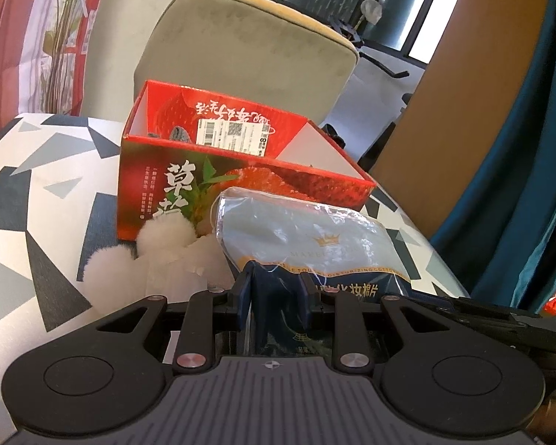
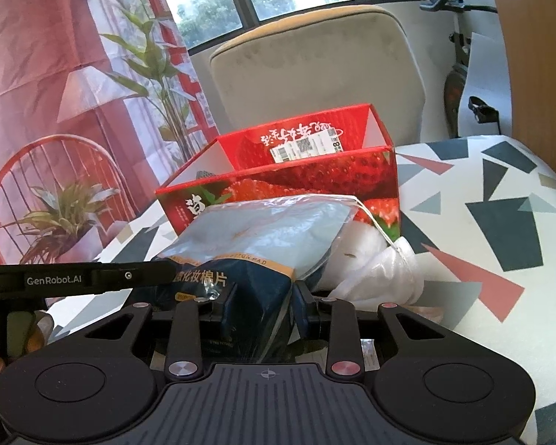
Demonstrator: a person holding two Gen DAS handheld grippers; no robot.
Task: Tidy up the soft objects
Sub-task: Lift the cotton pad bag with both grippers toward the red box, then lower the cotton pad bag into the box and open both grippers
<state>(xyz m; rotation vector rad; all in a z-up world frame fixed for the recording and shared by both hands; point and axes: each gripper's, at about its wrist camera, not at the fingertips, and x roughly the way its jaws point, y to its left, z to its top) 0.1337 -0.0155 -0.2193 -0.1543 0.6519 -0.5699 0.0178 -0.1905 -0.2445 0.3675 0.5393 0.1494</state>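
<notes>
2 grippers [image 1: 276, 291] [image 2: 265, 302] clamp pad bag [image 1: 307, 237] [image 2: 263, 233] — pompoms [image 1: 159, 259], perhaps, left-view.

"GenRobot.AI" on black gripper arm [image 2: 74, 279], left of the right jaws. "化妆棉片" on clear-and-navy plastic cotton-pad bag [image 2: 263, 237] between jaws. "草" on red strawberry cardboard box [image 1: 174, 181] beyond the jaws.

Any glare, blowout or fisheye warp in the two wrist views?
Left wrist: glare streaks on the cotton pad bag, white pom-poms nearly blown out, door edge at right bowed by the fisheye. Right wrist: windows overexposed behind the chair, sheen on the same bag, red box sharp, corners vignetted dark. Left gripper and right gripper both crisp.
</notes>
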